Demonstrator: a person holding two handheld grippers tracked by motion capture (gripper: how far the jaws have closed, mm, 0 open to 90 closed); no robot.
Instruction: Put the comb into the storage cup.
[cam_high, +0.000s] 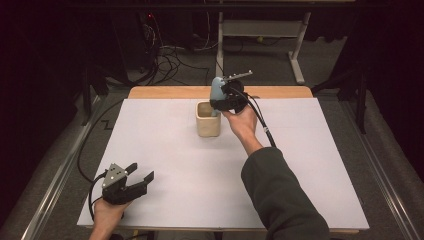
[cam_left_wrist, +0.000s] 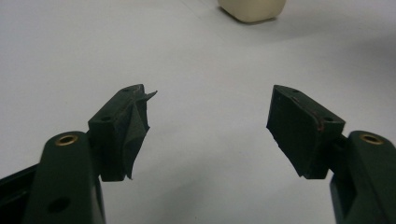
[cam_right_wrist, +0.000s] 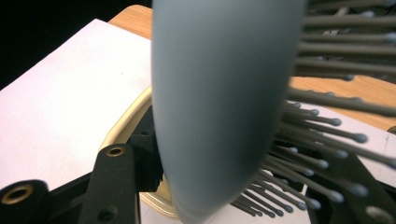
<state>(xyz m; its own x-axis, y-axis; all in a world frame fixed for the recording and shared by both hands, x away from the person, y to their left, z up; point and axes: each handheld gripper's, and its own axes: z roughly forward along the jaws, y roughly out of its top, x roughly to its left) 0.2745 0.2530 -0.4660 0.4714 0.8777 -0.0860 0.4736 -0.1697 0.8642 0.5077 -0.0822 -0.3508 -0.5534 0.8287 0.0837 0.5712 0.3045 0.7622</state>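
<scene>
Right claw (cam_high: 221, 100) around hairbrush (cam_high: 217, 89) – above cup (cam_high: 207, 120).

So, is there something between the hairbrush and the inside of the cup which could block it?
Nothing visible does. The right gripper holds the hairbrush upright, its lower end already at the open mouth of the cup. The left gripper rests open, far away near the table's front edge.

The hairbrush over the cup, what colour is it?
The hairbrush is pale blue-grey, clearest in the right gripper view.
</scene>
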